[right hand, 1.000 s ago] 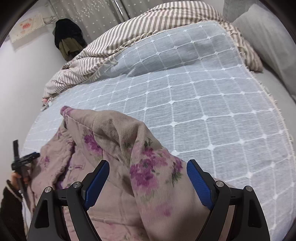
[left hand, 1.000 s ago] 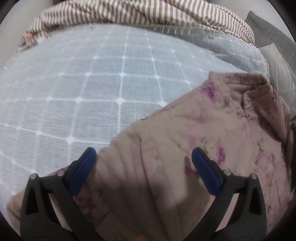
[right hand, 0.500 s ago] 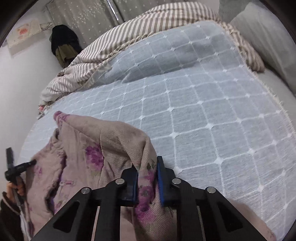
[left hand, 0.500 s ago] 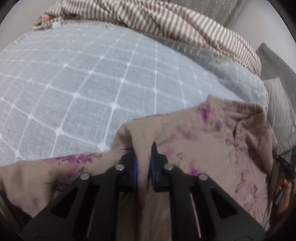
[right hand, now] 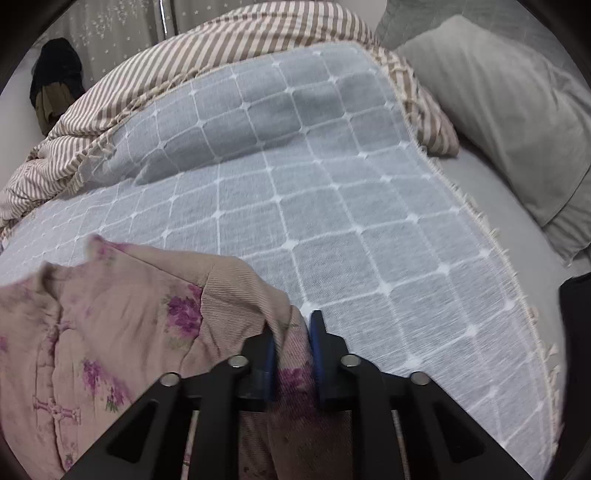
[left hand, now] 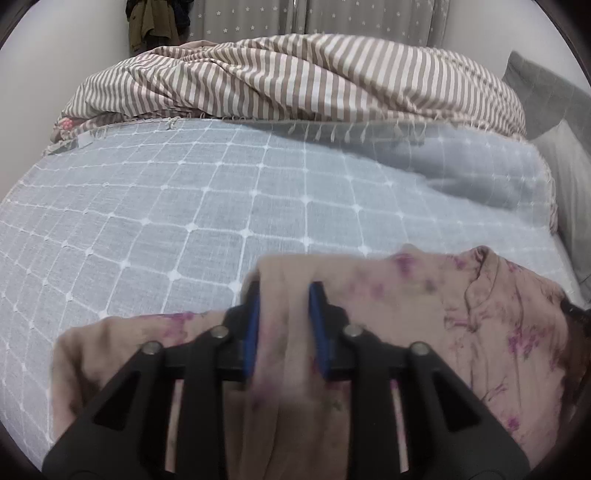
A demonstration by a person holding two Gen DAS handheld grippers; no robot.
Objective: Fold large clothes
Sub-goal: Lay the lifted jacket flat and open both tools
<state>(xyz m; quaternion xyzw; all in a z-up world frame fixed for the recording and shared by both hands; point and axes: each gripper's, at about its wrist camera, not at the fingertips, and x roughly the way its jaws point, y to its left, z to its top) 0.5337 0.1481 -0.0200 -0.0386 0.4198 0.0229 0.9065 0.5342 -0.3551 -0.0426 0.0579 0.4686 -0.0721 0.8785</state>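
A pale pink quilted garment with purple flowers (left hand: 498,314) lies bunched at the near edge of a bed. My left gripper (left hand: 283,291) has a thick fold of its plain lining between the blue pads (left hand: 254,332); the jaws are opening slightly, and the cloth still fills the gap and is pressed. In the right wrist view the same garment (right hand: 122,295), with its knotted button front, spreads to the left. My right gripper (right hand: 291,328) pinches a flowered fold at the garment's right end; its jaws are also opening a little around the cloth.
A grey-blue bedspread with a white grid (left hand: 221,206) (right hand: 332,203) covers the bed. A brown-striped duvet (left hand: 295,74) is heaped at the far side. Grey pillows (right hand: 498,110) lie to the right. Dark clothes (left hand: 155,22) hang by the curtain.
Both grippers went from wide open over the garment to closed on folds of it. Both then moved with the cloth, the left one rising so more of the bed shows.
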